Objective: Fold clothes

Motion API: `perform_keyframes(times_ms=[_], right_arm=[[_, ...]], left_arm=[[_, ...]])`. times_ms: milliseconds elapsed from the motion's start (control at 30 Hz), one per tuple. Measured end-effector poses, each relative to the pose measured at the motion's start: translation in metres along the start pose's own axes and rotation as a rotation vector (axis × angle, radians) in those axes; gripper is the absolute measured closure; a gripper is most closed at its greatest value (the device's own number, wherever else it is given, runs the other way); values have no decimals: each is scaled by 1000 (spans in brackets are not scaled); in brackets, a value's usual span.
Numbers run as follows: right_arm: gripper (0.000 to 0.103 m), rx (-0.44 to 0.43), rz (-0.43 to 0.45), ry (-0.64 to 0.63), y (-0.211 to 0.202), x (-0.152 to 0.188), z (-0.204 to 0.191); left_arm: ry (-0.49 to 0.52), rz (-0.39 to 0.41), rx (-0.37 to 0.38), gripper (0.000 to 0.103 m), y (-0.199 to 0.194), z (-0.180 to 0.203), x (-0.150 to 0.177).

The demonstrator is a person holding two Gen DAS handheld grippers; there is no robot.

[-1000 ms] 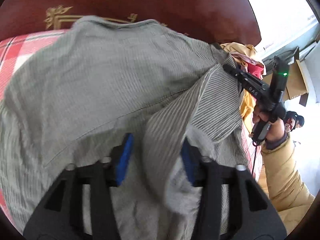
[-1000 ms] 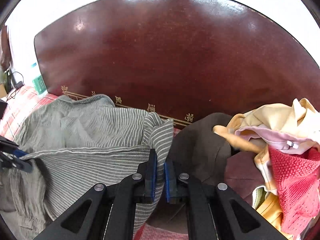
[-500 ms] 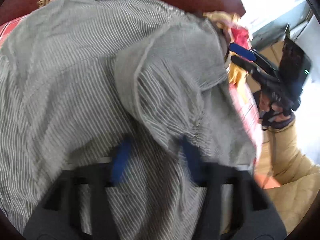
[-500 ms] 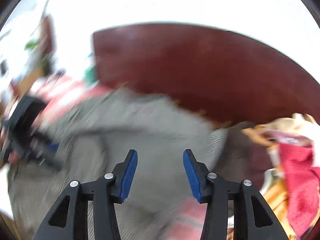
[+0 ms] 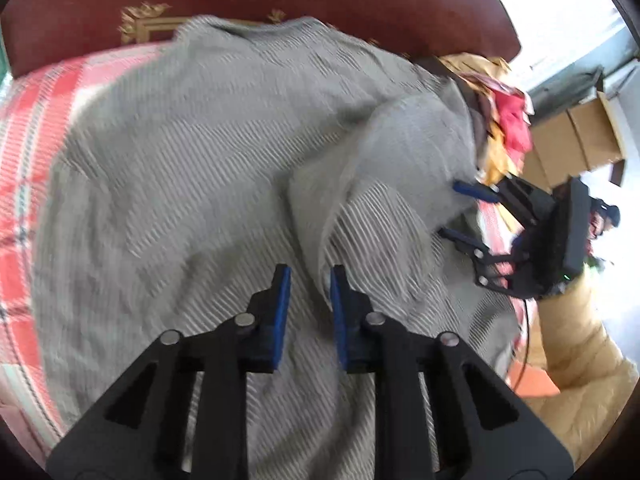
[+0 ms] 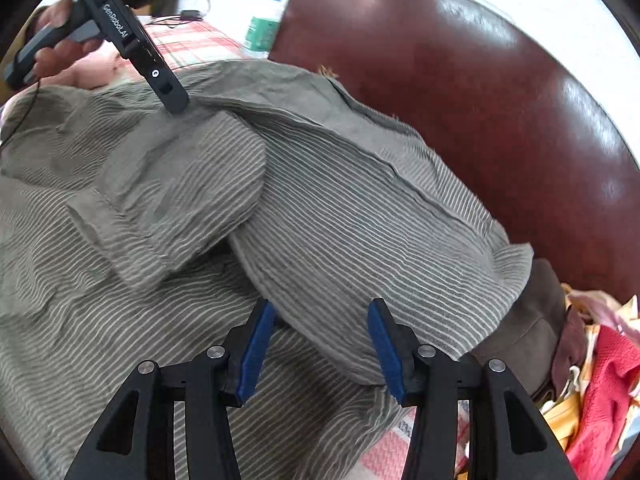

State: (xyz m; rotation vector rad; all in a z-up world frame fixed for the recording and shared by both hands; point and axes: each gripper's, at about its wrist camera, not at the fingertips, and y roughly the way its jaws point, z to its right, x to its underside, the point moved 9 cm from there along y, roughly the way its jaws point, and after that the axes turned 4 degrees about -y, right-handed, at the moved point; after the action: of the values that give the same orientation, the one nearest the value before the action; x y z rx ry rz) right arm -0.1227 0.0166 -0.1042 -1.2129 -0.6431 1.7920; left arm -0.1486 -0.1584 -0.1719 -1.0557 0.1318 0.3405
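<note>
Striped grey shirt [image 6: 340,220] lies on the checked bed [image 5: 36,128], released since a second ago. Right gripper [image 6: 320,344] hovers half open, empty; left gripper [image 5: 308,300], jaws just reopening, holds nothing.

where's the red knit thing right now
The red knit garment sits in the pile of unfolded clothes at the lower right of the right wrist view, beside a brown garment, at the foot of the dark red headboard.
</note>
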Motion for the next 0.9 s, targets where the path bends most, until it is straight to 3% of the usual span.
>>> perform_keyframes(times_ms=[67, 133, 167, 200, 267, 300, 500, 633, 700, 733, 767, 800, 833, 900], right_arm=[[53, 29, -17, -28, 3, 3, -2], [53, 46, -46, -51, 12, 3, -6], [53, 61, -49, -68, 17, 2, -8], [57, 75, -51, -89, 19, 2, -10], [87, 82, -51, -79, 19, 0, -6], [97, 79, -54, -43, 14, 1, 1], [99, 165, -24, 153, -37, 18, 65], [98, 180, -39, 209, -44, 35, 89], [94, 166, -79, 197, -35, 47, 87], [87, 156, -92, 185, -33, 51, 84], [79, 148, -96, 172, -32, 54, 82], [67, 147, -100, 168, -33, 57, 80], [63, 143, -98, 169, -35, 59, 79], [62, 137, -81, 195, -45, 60, 80]], left_arm=[[-4, -21, 23, 44, 11, 7, 7], [-5, -40, 32, 44, 22, 13, 10], [-2, -41, 22, 47, 25, 14, 9], [0, -42, 11, 65, 29, 14, 8], [2, -38, -15, 89, 32, 14, 3], [1, -30, -33, 89, 29, 11, -2], [-21, 31, -101, 90, -4, -12, -45], [-47, 55, -223, 90, -13, -39, -64], [-66, 41, -181, 89, -13, -43, -59], [-64, 23, -133, 89, -11, -39, -52], [-58, 4, -89, 88, -8, -34, -43], [-41, -14, -66, 80, -5, -28, -33], [-19, -32, -56, 72, -2, -22, -22], [24, -66, -35, 31, 5, -9, 0]])
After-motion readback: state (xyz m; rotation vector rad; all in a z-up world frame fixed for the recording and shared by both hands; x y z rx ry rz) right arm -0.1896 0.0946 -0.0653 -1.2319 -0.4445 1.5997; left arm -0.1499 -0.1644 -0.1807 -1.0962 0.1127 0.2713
